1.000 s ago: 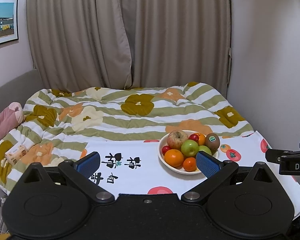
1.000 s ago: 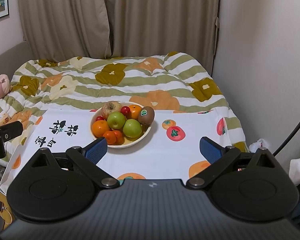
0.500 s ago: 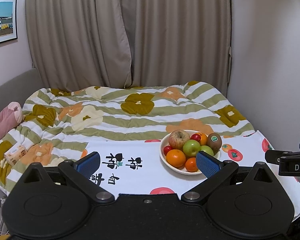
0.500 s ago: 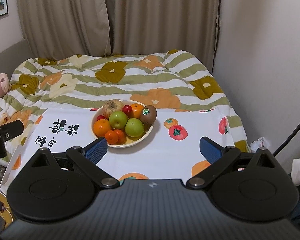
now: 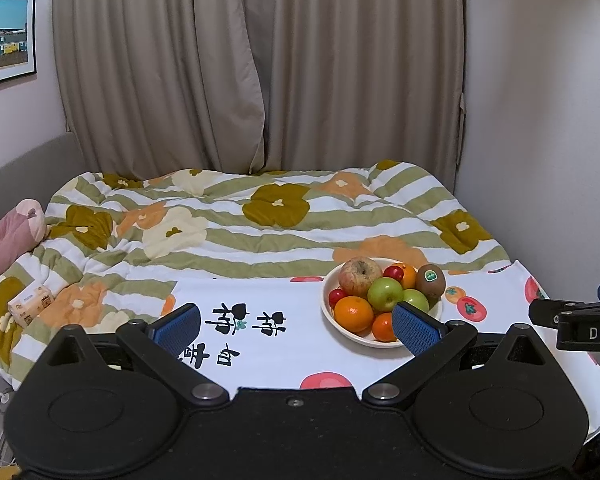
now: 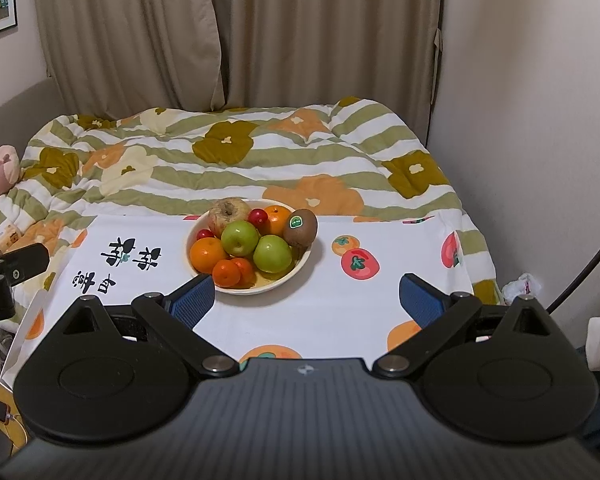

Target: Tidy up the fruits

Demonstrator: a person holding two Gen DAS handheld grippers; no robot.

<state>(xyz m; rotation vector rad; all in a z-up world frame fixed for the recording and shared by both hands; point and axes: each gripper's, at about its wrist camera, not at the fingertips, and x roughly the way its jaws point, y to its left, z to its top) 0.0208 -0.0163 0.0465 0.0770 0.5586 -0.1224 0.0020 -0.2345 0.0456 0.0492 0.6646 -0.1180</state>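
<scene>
- The bowl (image 6: 260, 286) sat on the white cloth (image 6: 320, 312) with fruit pictures on it, and all the fruit I could see lay piled inside it.
- In the bowl were a reddish apple (image 6: 228, 216), two green apples (image 6: 240, 237), a big orange (image 6: 208, 254), small oranges (image 6: 226, 272), a brown kiwi (image 6: 300, 227) with a sticker, and little red fruits (image 6: 257, 216).
- No fruit lay loose on the cloth. This could be fruit already gathered up, or fruit waiting to be sorted out. I could not tell which.
- The right gripper (image 6: 306, 296) was spread wide and held nothing. The bowl lay ahead of it and a bit to the left, just past its left finger.
- The left gripper (image 5: 296, 324) was spread wide too and held nothing. The bowl lay ahead and to the right, partly behind its right finger (image 5: 414, 328).
- The bowl looked about as near to one gripper as to the other. Both hung back from it and did not touch it.
- The bowl was round, so it had no long side. The kiwi was egg-shaped and stood tilted against the far right rim.
- The cloth was flat and smooth. Behind it lay a puffy striped blanket (image 6: 240, 160) with flowers.
- Beige curtains (image 6: 260, 40) hung at the back, and a plain wall (image 6: 540, 100) stood close on the right.
</scene>
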